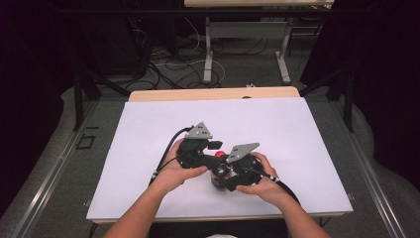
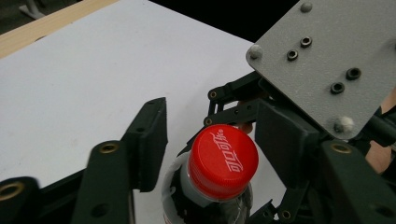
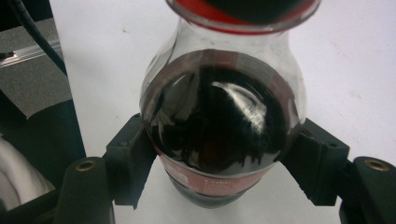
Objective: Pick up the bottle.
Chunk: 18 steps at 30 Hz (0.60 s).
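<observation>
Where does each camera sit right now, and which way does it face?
High view: above the person's side, facing forward and down on the table; forearms, left gripper, right gripper.
Left gripper view: along its jaws, flanking the red cap.
Right gripper view: along its jaws, clamping the cola bottle.
Shared: bottle, table.

Black left gripper [image 1: 214, 146], grey three-cornered plates (dark screws), black cables, bare forearms

The red cap [image 2: 222, 161] of the cola bottle [image 3: 219, 126] carries white Chinese Coca-Cola script, seen in the left gripper view. The bottle's red label is too blurred to read.
</observation>
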Tool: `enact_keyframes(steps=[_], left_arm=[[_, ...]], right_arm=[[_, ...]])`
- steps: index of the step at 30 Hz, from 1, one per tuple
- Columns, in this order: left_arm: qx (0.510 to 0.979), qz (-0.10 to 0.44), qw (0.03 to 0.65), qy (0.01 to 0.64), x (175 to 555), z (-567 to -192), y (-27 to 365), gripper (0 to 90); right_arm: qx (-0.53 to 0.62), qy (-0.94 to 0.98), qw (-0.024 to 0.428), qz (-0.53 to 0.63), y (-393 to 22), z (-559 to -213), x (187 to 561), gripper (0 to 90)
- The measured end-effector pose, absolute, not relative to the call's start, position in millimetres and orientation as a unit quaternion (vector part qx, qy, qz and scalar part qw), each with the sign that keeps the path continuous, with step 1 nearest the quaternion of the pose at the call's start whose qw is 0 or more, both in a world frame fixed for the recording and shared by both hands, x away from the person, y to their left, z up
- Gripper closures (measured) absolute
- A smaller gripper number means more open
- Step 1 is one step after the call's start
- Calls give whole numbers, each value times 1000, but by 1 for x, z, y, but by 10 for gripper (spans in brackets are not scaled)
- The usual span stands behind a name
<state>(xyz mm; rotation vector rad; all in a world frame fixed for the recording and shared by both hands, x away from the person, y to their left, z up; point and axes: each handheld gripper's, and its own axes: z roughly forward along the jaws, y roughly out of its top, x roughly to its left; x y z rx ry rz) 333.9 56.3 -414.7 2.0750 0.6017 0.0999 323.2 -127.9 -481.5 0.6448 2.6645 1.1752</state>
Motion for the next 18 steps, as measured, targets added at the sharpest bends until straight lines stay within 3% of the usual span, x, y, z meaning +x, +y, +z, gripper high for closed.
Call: enact_keyframes(steps=[6, 18], left_arm=[[846, 37, 472, 247, 333, -414, 55, 598], [839, 46, 468, 273, 331, -408, 57, 616]], right_arm=[[215, 887, 84, 400, -129, -481, 323, 300], [223, 874, 90, 422, -128, -481, 322, 300]])
